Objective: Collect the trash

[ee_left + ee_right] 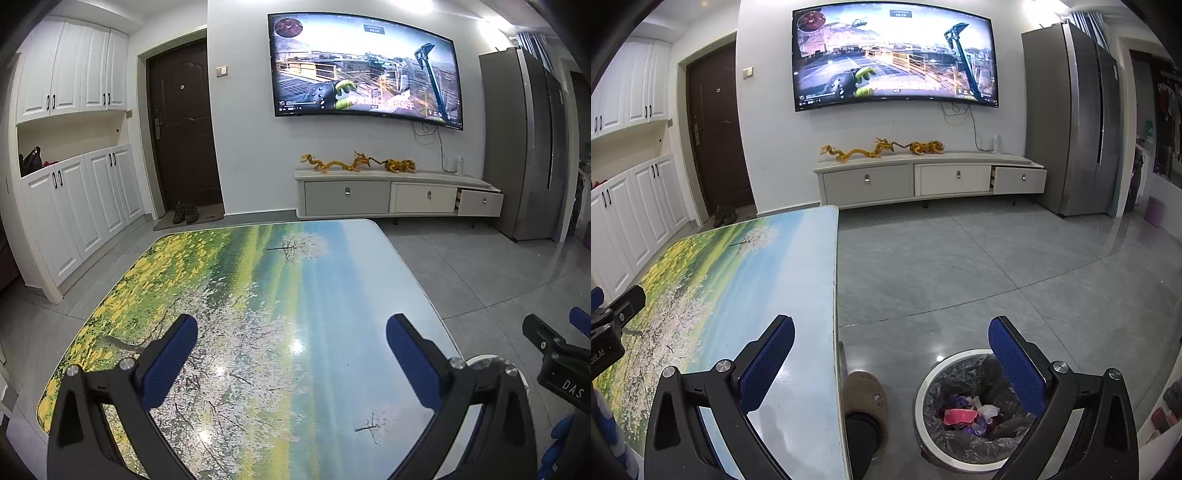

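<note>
Flower-meadow print table (258,295), white bin (925,391) with black liner (960,373)

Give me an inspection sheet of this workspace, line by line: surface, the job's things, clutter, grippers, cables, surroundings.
Surface: table with a printed landscape top, glossy, nothing lying on the part in view.
Job's things: trash bin on the floor to the right of the table, lined with a dark bag, holding pink, white and purple scraps.
Clutter: nothing seen on the table; a brown slipper on the floor between table and bin.
Grippers: left gripper open and empty over the table; right gripper open and empty, straddling the table edge and the bin.
Cables: wires hanging under the television.
Surroundings: TV cabinet with its right drawer ajar, dark door, white cupboards.
</note>
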`<state>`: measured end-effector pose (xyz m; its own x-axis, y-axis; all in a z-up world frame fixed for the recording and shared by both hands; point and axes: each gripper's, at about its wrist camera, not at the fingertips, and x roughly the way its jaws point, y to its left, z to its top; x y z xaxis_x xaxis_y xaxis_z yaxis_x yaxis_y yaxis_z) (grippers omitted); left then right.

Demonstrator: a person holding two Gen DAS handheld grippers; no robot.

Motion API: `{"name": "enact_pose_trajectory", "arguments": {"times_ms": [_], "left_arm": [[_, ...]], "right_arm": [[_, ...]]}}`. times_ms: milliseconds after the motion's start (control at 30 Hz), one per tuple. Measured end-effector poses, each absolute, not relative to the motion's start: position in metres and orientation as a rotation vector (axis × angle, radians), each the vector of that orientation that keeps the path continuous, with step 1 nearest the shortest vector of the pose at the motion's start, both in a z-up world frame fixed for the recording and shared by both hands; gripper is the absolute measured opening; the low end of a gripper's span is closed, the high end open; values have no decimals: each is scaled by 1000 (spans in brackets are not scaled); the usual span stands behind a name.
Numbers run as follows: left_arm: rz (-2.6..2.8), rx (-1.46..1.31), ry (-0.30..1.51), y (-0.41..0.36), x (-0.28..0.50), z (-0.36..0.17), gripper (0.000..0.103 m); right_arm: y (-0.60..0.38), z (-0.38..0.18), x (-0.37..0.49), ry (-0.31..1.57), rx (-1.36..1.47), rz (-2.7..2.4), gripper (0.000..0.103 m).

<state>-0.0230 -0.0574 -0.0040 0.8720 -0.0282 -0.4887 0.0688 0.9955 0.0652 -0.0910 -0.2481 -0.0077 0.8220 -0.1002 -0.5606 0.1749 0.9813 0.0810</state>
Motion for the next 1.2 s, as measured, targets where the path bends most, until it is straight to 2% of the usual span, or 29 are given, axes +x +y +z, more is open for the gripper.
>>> {"name": "enact_pose_trajectory", "arguments": {"times_ms": [1200], "left_arm": [[-188, 156, 566, -103, -31, -21, 103]], "right_arm": [[-276, -26, -107, 623, 151, -209, 103]]}}
